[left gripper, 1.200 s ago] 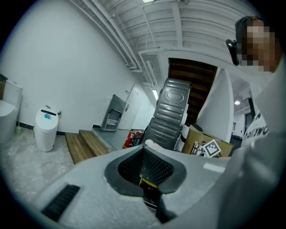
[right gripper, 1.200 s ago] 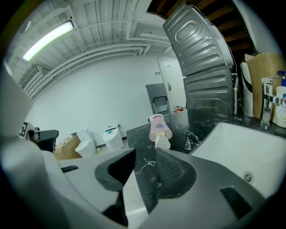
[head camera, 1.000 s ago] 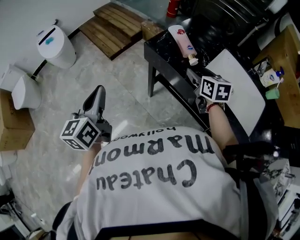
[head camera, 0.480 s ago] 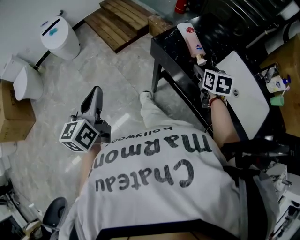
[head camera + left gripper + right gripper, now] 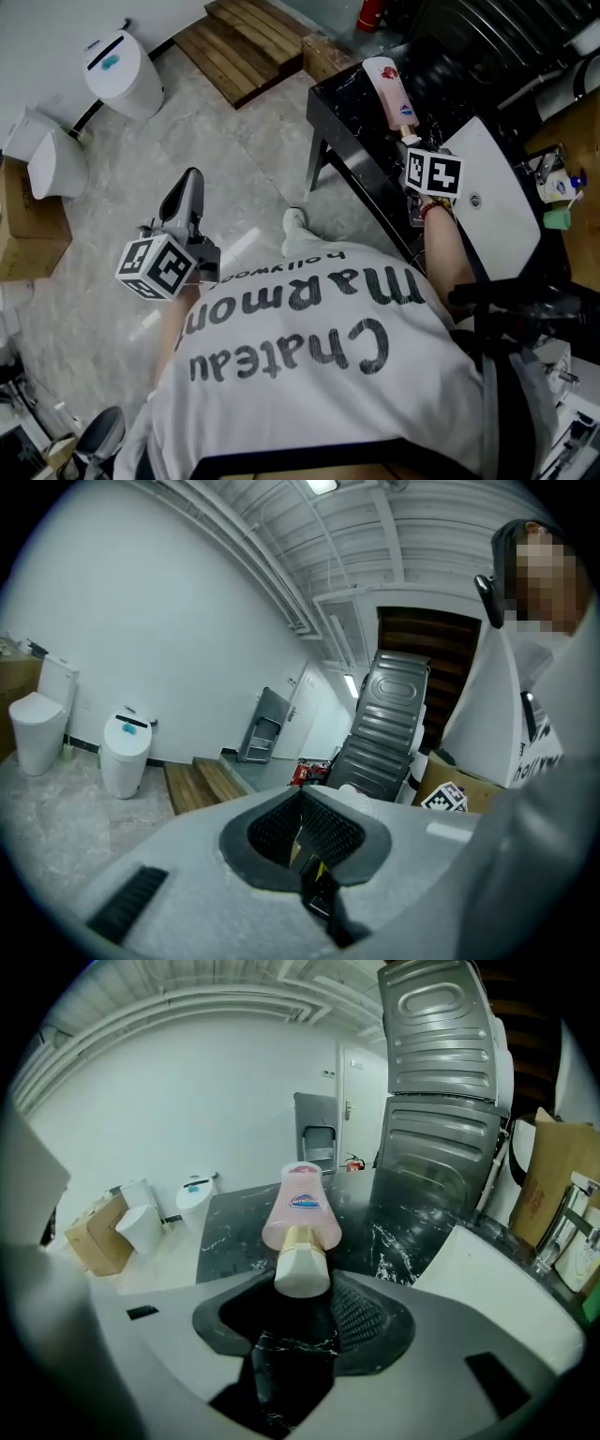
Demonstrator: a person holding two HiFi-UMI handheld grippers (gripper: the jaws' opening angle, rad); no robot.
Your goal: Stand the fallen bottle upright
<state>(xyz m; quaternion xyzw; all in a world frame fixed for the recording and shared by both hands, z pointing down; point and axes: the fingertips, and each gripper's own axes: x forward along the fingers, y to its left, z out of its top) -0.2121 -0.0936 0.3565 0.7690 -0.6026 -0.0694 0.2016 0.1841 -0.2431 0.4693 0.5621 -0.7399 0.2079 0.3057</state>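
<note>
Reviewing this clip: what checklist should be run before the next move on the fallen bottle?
1. Bottle lies on the black table, cap toward the right gripper: ok.
2. Cap between the right jaws: ok.
3. Grip made: not ok; jaws have just been closing, pads not yet pressing.
4. Bare tabletop beside the bottle for standing it: ok.
5. Left gripper shut, empty, clear of the table: ok.

Right tool (image 5: 300, 1312), jaws just closing, straddles cap (image 5: 302, 1274) of lying bottle (image 5: 302, 1206).
</note>
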